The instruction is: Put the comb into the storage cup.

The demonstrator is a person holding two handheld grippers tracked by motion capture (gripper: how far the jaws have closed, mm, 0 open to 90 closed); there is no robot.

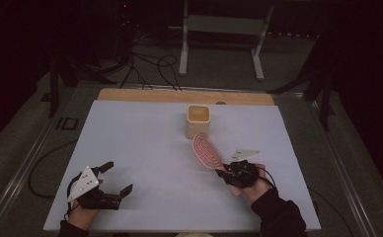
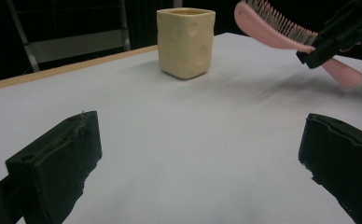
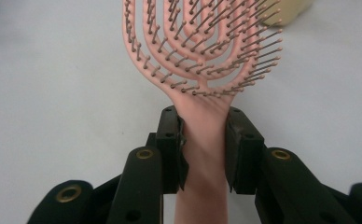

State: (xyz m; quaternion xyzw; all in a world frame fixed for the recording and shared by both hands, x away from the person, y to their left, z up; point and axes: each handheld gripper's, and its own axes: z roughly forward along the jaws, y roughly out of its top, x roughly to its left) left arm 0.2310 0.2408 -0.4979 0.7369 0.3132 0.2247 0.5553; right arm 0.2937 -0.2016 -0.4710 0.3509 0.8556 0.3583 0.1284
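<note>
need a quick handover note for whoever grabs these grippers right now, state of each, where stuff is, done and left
Right gripper: shut on the handle of the pink hairbrush, which is lifted off the table, bristles up, head pointing toward the cream cup.
Left gripper: open, nothing in it, low over the near left part of the white table.
Cup: upright at the far middle of the table, just beyond the brush head.
Done: brush is picked up.
Left: likely to put the brush in the cup; it is not in yet.
</note>
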